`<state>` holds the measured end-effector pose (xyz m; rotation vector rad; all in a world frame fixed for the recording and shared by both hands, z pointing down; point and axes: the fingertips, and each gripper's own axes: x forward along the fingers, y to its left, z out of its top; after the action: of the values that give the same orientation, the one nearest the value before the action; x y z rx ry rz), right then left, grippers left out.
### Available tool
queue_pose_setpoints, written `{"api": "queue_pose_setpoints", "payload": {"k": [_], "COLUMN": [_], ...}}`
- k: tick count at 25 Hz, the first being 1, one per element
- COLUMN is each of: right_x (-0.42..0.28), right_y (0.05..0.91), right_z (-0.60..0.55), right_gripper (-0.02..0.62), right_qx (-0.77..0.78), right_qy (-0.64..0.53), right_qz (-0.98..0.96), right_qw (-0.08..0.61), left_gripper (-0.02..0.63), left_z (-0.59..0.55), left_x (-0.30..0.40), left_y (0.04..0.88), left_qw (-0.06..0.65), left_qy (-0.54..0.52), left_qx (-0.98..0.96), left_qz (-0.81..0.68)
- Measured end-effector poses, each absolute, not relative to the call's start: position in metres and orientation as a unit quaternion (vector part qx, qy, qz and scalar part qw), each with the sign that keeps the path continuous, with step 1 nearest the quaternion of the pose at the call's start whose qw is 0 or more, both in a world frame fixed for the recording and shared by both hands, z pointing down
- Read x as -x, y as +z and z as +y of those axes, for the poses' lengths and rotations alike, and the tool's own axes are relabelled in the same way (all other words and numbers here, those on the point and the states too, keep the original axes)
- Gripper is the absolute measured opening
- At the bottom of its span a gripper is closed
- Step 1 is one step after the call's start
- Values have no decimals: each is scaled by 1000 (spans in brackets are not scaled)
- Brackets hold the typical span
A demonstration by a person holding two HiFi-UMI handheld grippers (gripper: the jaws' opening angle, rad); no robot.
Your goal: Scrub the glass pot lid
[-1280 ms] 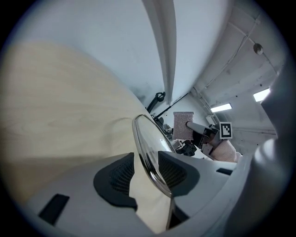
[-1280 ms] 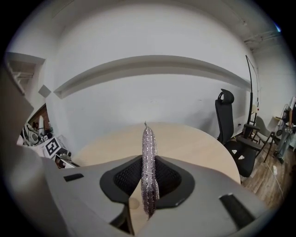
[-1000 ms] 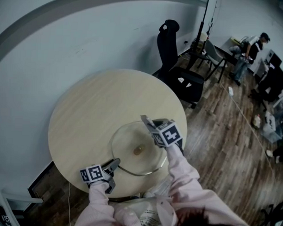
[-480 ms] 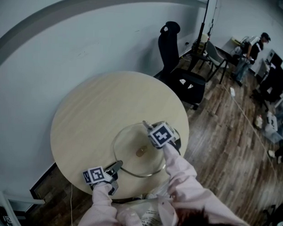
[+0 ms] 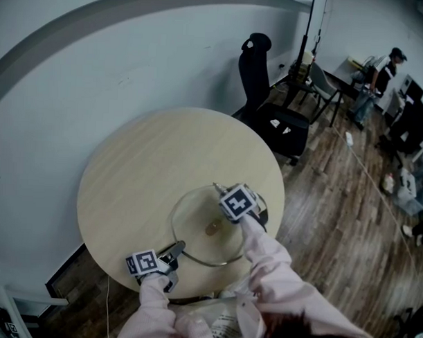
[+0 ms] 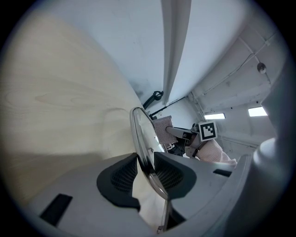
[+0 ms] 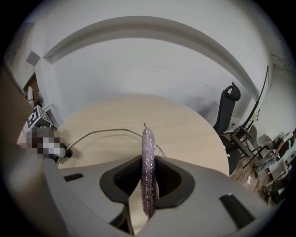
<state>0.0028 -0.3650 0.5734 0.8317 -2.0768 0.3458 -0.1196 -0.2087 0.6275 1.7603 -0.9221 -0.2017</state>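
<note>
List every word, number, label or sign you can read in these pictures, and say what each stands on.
No readable words or numbers anywhere.
Square black-and-white marker, no letters: left cube on the left tongs.
Same kind of marker: right cube on the right tongs.
Print on the person's top: too blurred to read.

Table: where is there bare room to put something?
Bare: the far half, between glass lid and wall, and left of the lid. Crowded: the near side, where the left tool's jaws have just been closing on the lid's rim and the right tool holds a scrubber.
</note>
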Motion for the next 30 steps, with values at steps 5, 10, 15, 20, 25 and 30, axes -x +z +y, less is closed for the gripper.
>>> {"api": "queue_pose_setpoints", "payload": {"k": [5,10,15,20,25,30], "right_x": [-2,4,13,23,31,36], "right_y": [580,582,585,585,586,586], "right_z": [-362,-357,-356,-355,-355,-353], "right_gripper": [72,72,72,72,72,72], "right_qx": [-338,-335,-330,-332,-335,-340], "right_qy": [145,159,164,166,162,160], "right_qz": [-822,-818,-822,-821,-820,-817], "right_qw": [435,439,435,434,436,437], "left_gripper": [109,109,107,109,109,109], "left_z": [-209,-209,-211,-211,-211,-212], "left_x": [120,120,119,120,121,120], "left_y": [628,626,627,628,628,628], "left_qw": [542,544,547,550,554,554], "left_qy": [-81,-78,-72,-67,-64,-60], "left_qx": [-742,-742,-742,-742,-741,-742], "left_qz": [-386,-384,-381,-377,-374,-372]}}
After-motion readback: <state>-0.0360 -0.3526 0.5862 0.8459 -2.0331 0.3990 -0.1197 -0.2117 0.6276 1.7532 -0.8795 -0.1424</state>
